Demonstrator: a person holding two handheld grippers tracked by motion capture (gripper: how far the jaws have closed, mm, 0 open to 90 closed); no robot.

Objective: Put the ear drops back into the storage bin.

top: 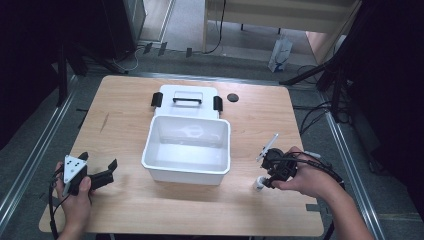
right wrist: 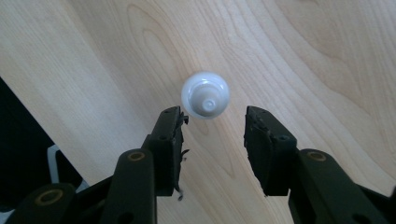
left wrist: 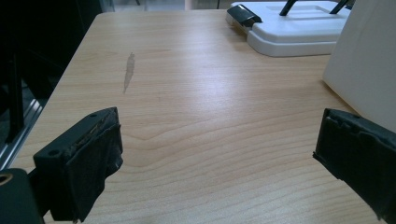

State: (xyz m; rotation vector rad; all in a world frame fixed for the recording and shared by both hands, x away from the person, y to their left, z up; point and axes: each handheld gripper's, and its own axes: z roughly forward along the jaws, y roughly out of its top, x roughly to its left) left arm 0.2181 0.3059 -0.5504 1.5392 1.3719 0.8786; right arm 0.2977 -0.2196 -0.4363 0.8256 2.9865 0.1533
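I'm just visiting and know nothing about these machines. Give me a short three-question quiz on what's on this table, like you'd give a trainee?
1. True or false: the white bin has its lid on.
2. What stands on the table right below the right gripper? A) a small white bottle B) a black cap C) a spoon
3. Are the left gripper's jaws open or shut?

Key
1. False: the lid, with its black handle, lies behind the bin, which is open on top.
2. A: the small white bottle stands upright, seen from above, ahead of the jaw tips and untouched.
3. Open, with only bare wood between them.
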